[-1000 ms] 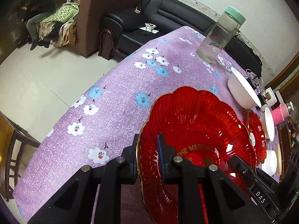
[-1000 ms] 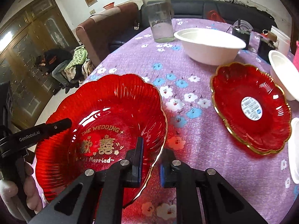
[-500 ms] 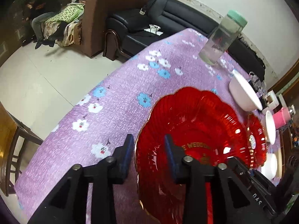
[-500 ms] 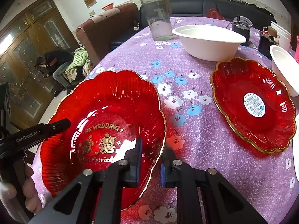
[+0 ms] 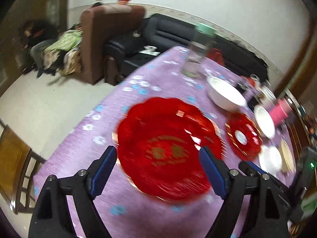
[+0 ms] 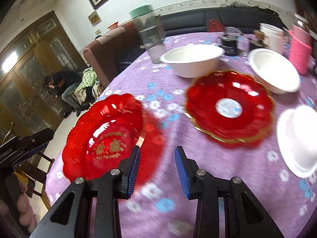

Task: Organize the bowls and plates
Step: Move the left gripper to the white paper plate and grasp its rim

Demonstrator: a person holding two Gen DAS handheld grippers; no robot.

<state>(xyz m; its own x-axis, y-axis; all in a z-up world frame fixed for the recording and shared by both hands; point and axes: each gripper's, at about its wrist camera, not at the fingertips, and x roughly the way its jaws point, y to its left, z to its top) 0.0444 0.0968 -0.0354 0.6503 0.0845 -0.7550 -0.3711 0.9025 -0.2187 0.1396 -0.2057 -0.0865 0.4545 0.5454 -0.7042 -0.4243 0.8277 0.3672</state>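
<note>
Both jaw pairs are opening: nothing is gripped by the left gripper (image 5: 158, 168) or right gripper (image 6: 157, 167). The large red plate (image 6: 103, 140) is left at the table's (image 6: 227, 170) near-left edge, where it could be knocked off. Farther in, the smaller red plate (image 6: 229, 107) is flanked by white bowls (image 6: 191, 60).

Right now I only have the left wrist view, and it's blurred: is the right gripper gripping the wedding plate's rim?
Observer: No. The right gripper is opening with only tablecloth between its fingers. The wedding plate lies on the cloth just left of them.
Operator: And the small white bowl beside the second red plate, which way up is it?
Observer: It looks upside down, base on top, to the right of that plate.
</note>
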